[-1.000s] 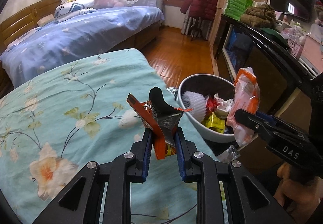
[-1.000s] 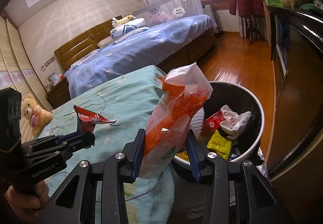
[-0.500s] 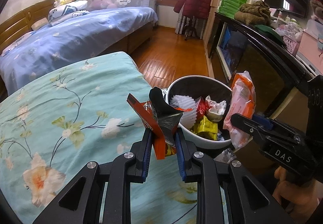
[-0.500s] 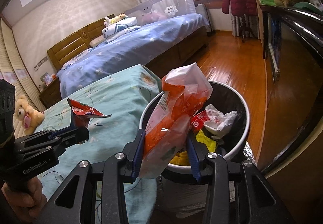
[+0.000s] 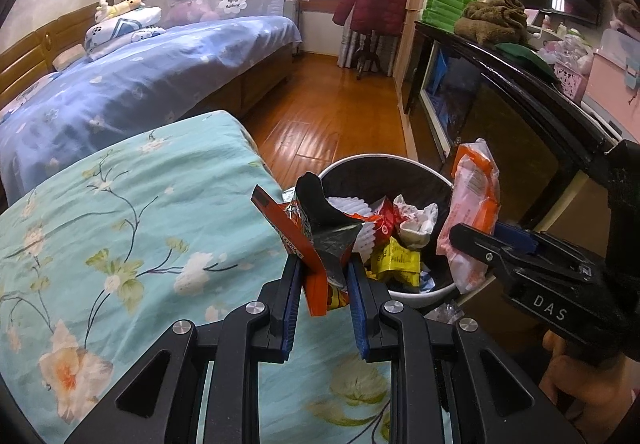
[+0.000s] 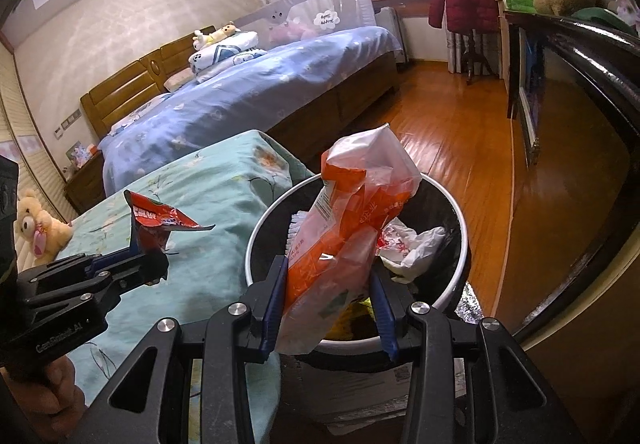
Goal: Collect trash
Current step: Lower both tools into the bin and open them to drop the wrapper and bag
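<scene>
**Two wrappers in hand, bin right ahead, drop not yet made**

My left hand-held gripper (image 5: 323, 276) is clamped on a crumpled red snack wrapper (image 5: 316, 240), which stands up between the blue pads with its torn top flaring open. From the right wrist camera I see the same wrapper (image 6: 154, 222) sticking out over the flowered bed cover (image 6: 208, 204), off to the left of my right hand-held gripper (image 6: 328, 296). That right one is closed on an orange and clear plastic bag (image 6: 348, 212), a tall bag that rises well above the fingers.

The trash bin (image 5: 416, 294) sits just ahead and slightly right of the left gripper, at the corner of the bed. From the right wrist view its white rim (image 6: 260, 228) curves around behind the orange bag, so I judge that bag is already hanging over the opening or very near it. The red wrapper looks a bit short of the rim, over the edge of the bed cover.

Inside the bin I can see a yellow packet (image 5: 394, 258), a white crumpled bag (image 5: 416, 222), something white and ribbed and more red packaging, so a fair share of the collecting appears done. What is left, as I read it: let go of the orange bag over the bin, bring the left gripper forward and right until the wrapper clears the rim, and release that too. I see no other loose trash on the visible part of the bed cover, though much of it lies outside both views
</scene>
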### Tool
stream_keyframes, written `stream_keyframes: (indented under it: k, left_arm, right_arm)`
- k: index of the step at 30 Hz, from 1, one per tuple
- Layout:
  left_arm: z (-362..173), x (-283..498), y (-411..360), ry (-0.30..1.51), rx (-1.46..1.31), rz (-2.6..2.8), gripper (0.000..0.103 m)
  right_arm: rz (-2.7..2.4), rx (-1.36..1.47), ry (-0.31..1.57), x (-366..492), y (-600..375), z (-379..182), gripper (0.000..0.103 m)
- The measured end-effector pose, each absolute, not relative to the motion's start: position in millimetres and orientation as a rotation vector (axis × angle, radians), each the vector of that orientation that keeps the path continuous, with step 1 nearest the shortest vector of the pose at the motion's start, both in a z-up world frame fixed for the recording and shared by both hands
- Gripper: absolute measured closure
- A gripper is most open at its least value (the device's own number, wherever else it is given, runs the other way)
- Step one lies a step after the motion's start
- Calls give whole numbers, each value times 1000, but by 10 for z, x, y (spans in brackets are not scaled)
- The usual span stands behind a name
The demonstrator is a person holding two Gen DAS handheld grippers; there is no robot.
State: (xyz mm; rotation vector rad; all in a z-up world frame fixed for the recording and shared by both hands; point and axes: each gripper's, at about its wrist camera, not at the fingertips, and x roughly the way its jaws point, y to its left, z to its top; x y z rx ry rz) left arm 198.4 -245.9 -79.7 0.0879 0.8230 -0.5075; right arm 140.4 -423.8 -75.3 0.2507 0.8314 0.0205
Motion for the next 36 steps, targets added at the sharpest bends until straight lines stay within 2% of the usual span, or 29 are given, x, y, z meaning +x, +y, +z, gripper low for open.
stream_keyframes:
  k: [36]
  left_arm:
    - [-848, 2091, -2710, 828, 125, -516, 81]
  right_arm:
    - [6, 226, 848, 1527, -4325, -773, 61]
